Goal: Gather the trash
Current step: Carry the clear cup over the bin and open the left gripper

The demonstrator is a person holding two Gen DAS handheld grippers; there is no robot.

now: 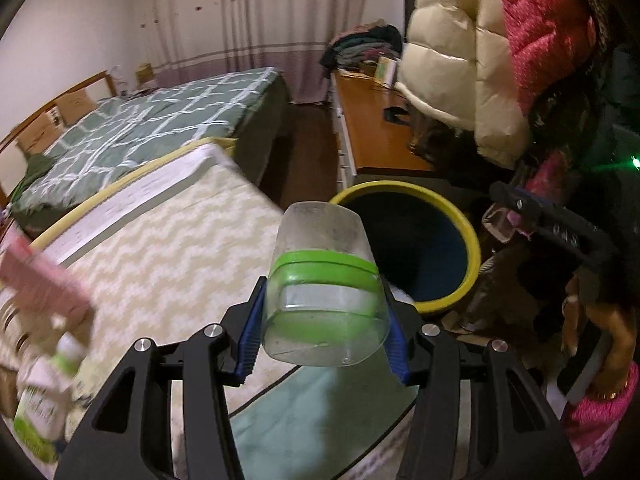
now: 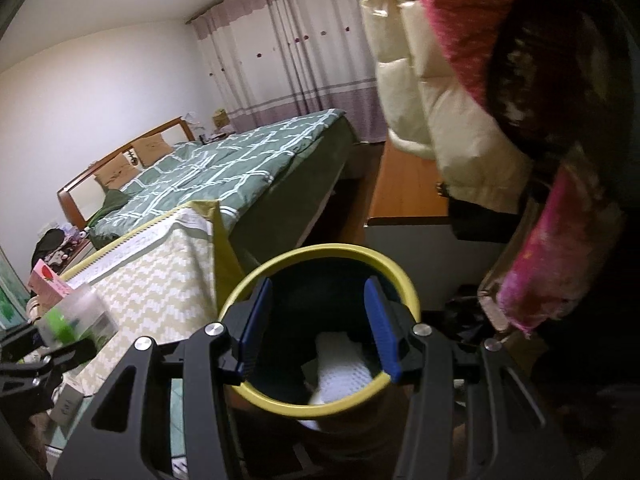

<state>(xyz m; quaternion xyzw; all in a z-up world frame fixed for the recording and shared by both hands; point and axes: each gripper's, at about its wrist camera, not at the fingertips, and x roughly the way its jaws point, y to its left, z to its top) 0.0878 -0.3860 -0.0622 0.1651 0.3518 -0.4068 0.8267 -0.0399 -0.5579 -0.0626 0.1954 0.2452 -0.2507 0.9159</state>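
Yellow-rimmed trash bin stands on the floor beside the patterned surface, white paper at its bottom. Left tool pinches a clear plastic container with a green band near the bin's rim. Right tool hangs over the bin, spread and empty.

Cloudy clear plastic jar
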